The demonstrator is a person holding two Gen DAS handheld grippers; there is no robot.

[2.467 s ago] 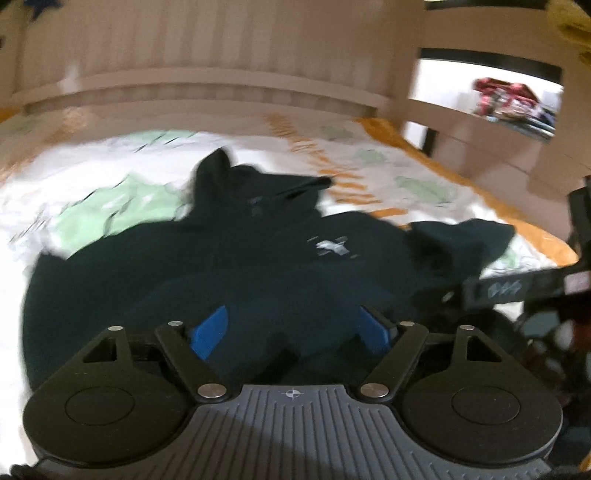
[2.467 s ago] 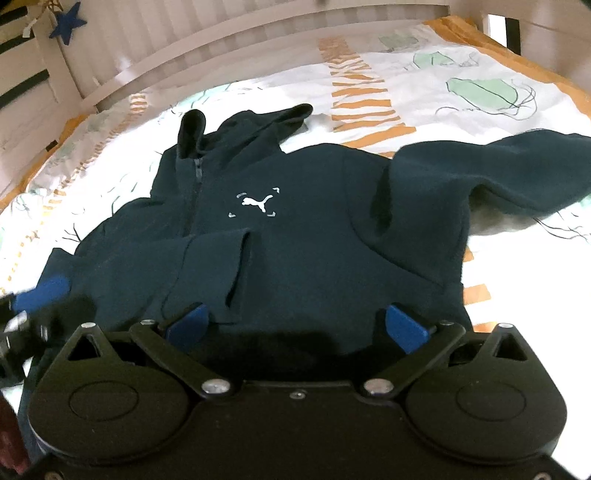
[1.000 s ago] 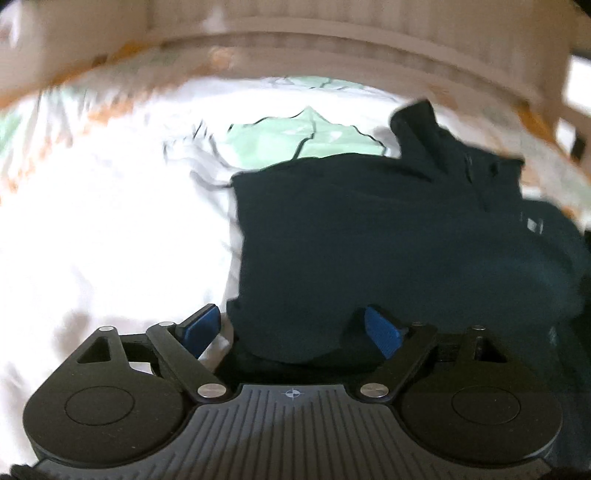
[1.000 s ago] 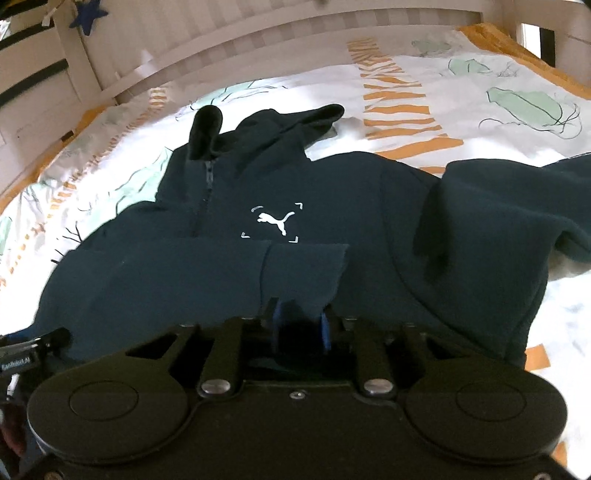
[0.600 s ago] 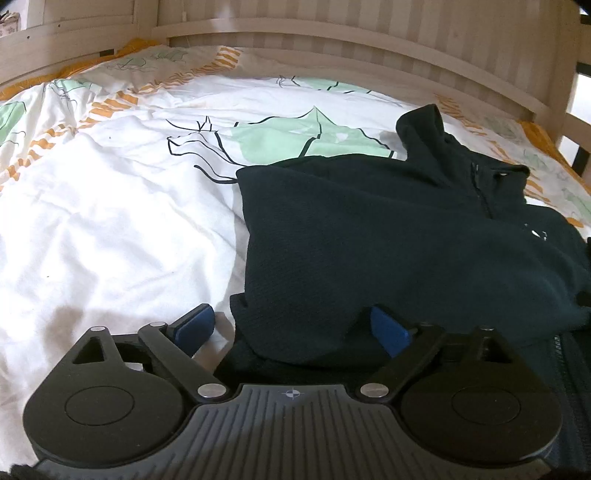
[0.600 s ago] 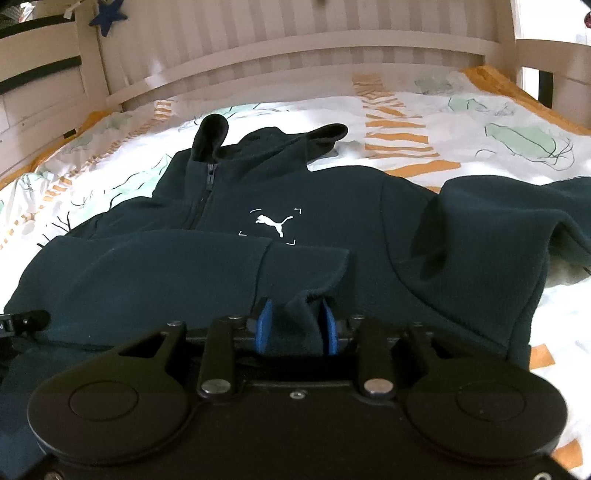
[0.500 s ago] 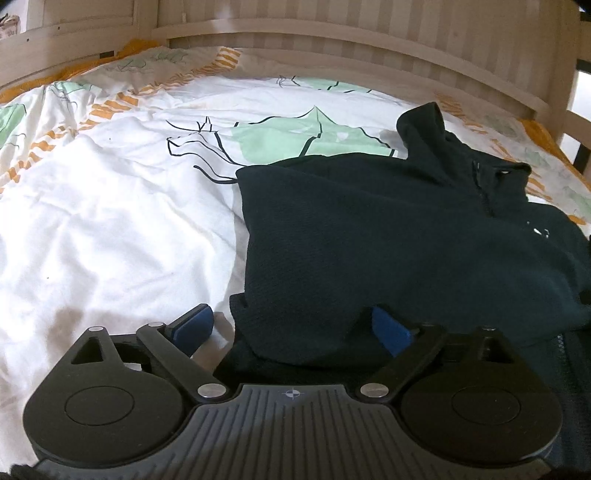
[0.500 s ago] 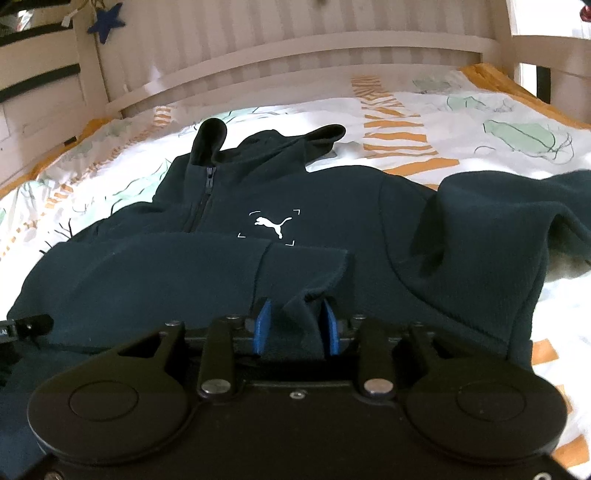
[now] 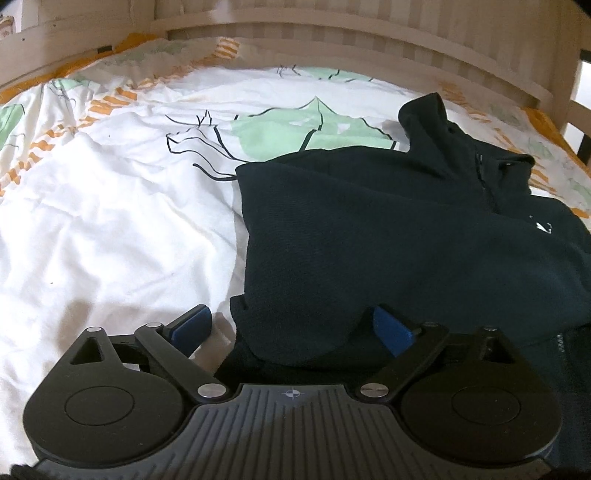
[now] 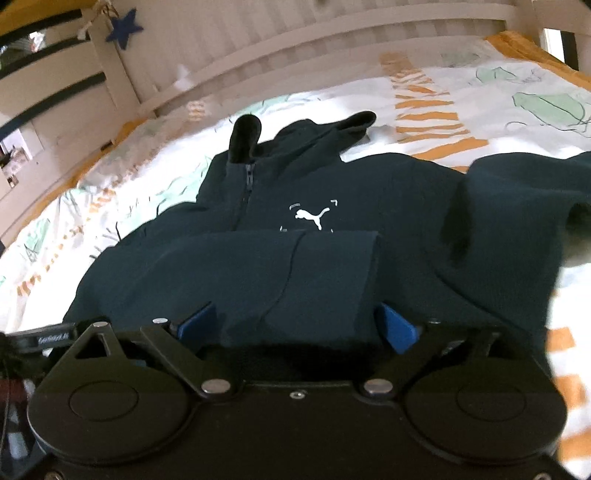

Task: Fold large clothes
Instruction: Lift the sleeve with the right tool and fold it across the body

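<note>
One dark hoodie (image 10: 332,229) lies mid-frame on the patterned duvet (image 9: 110,221), one sleeve (image 10: 258,273) folded across its front. My left gripper (image 9: 291,328) and right gripper (image 10: 297,323) both gape wide, holding nothing. One blue star (image 10: 125,27) hangs upper left on the slatted bed rail (image 9: 332,48).
</note>
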